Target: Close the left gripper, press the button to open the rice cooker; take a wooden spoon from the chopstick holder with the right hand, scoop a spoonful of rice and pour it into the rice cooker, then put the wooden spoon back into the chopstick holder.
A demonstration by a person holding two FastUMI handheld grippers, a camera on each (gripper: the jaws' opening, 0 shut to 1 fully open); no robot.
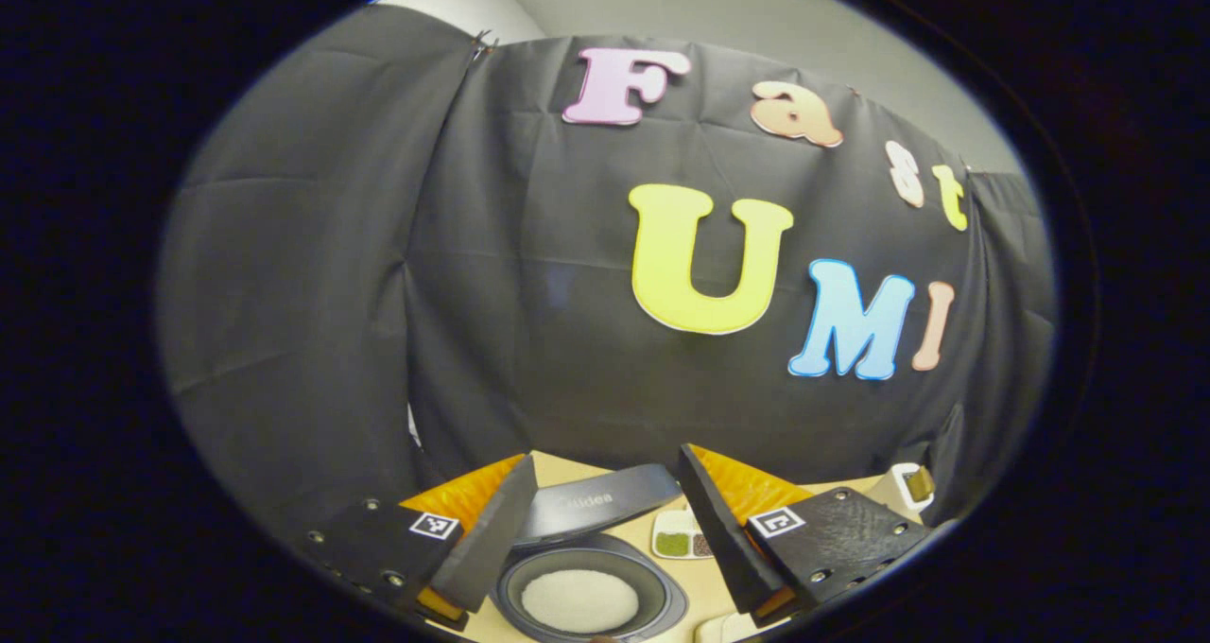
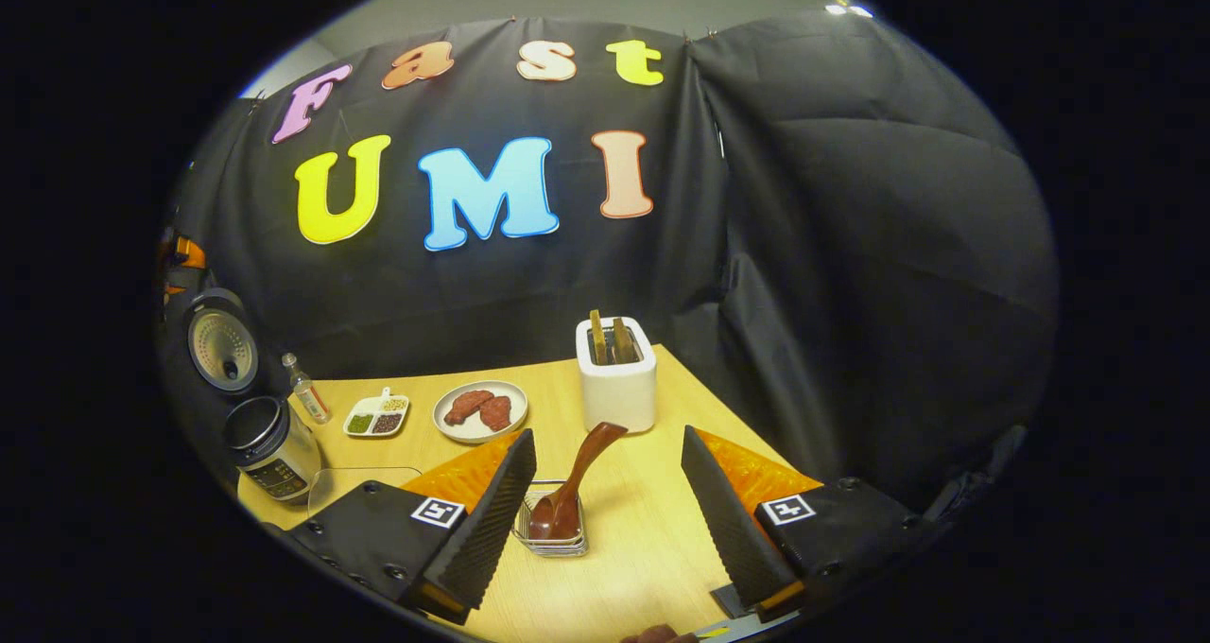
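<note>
Left hand-held gripper (image 1: pixel 605 530) released, fingers spread wide, poised above open rice cooker (image 1: pixel 591 594). Inner pot directly below and between the fingers, holding a round white mound of rice (image 1: pixel 579 600). Raised lid (image 1: pixel 596 509) tilted back just behind the pot. Small divided dish (image 1: pixel 682 535) with green and brown contents on the desk (image 1: pixel 662 530) beyond the cooker, beside the right-hand finger.

Right hand-held gripper (image 2: pixel 605 525) likewise released, fingers wide apart, grasping nothing. Wire chopstick holder (image 2: pixel 551 530) on the desk (image 2: pixel 643 548) between the fingers, nearer the left-hand one. Wooden spoon (image 2: pixel 572 487) standing in the holder, bowl down, handle leaning up and to the right. Clear tray (image 2: pixel 364 480) at lower left, partly hidden behind the gripper body. White toaster (image 2: pixel 616 383) upright behind the spoon, two slices in its slots. Plate (image 2: pixel 480 411) with two reddish-brown pieces of food left of the toaster. Divided dish (image 2: pixel 376 418) farther left, then a small bottle (image 2: pixel 307 402). Rice cooker (image 2: pixel 269 444) at the far left edge of the desk, lid (image 2: pixel 222 340) swung up and open, well apart from the chopstick holder.
</note>
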